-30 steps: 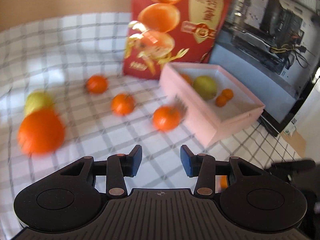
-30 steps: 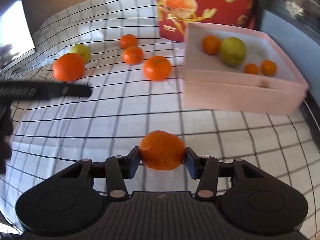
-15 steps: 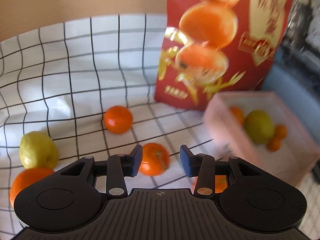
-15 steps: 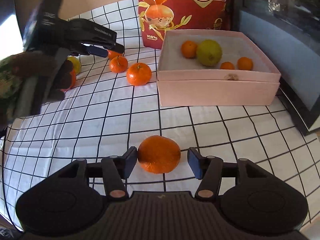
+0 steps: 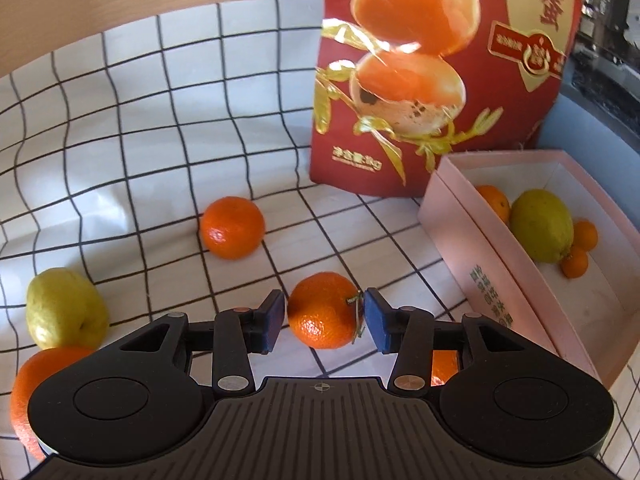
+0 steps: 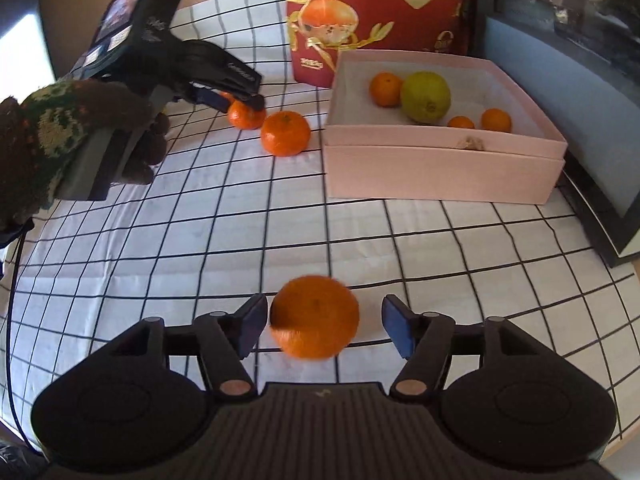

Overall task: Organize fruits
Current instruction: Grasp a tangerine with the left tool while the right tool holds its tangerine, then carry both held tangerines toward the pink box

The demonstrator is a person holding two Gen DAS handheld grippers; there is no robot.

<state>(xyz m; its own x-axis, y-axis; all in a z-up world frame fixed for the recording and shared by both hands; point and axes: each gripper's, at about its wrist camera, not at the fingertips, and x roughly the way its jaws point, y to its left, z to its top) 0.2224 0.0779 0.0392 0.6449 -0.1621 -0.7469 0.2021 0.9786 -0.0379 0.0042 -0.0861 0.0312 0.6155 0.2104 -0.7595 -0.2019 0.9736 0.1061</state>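
Observation:
My left gripper (image 5: 324, 320) is open with its jaws on either side of a stemmed mandarin (image 5: 320, 308) on the checked cloth; small gaps show on both sides. It also shows in the right wrist view (image 6: 236, 100) over the same mandarin (image 6: 244, 117). My right gripper (image 6: 324, 330) is open, and a loose orange (image 6: 314, 316) sits blurred between its jaws, touching neither. The pink box (image 6: 440, 160) holds a green-yellow fruit (image 6: 425, 97) and three small oranges. It also shows in the left wrist view (image 5: 500, 280).
Another mandarin (image 5: 232, 227), a yellow-green fruit (image 5: 66, 314) and a large orange (image 5: 36, 384) lie on the cloth at left. One more mandarin (image 6: 285, 133) lies by the box. A red fruit bag (image 5: 432, 80) stands behind. A dark monitor (image 6: 560, 60) is at right.
My right gripper opened and let go of the orange, which now lies loose between its jaws. My left gripper moved forward and down around the stemmed mandarin.

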